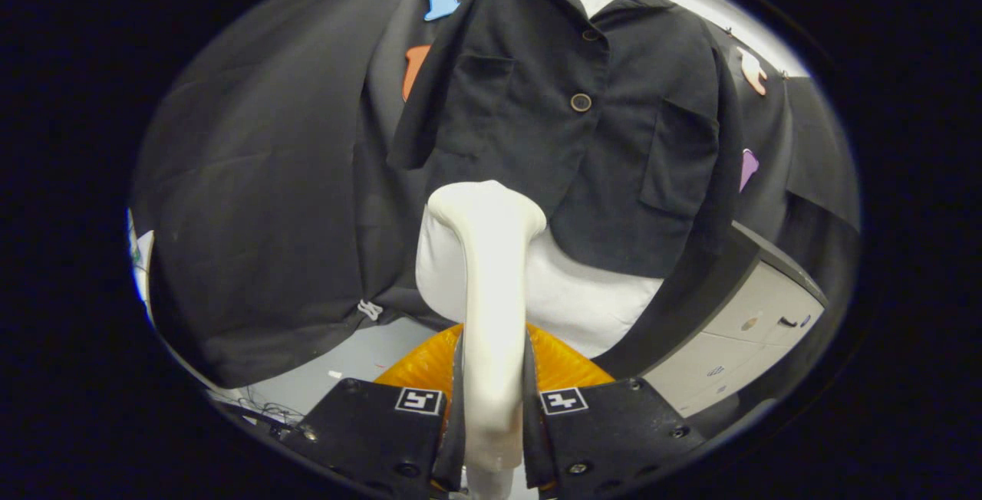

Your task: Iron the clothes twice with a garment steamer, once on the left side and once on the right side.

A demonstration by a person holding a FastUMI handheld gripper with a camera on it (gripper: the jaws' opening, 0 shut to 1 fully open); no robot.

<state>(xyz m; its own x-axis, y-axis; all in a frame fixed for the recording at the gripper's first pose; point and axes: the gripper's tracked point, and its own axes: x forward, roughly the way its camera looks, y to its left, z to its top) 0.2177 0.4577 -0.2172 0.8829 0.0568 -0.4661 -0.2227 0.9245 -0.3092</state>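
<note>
- Gripper [491, 408] closed tight on steamer [491, 293]; both fingers [453, 408] pressed against its white handle, one each side.
- Steamer held upright, head just ahead of fingers, raised toward lower hem of jacket.
- Orange pleated thing [568, 366] just behind handle, low, partly hidden.
- White mannequin torso [583, 300] beyond steamer head, bare below hem.
- Dark jacket [583, 139] on mannequin, buttoned, two buttons visible, chest pockets either side, white at open collar.
- Grey drawer cabinet [736, 347] off to the right, beyond fingers.
- Black cloth wall [261, 201] behind everything.
</note>
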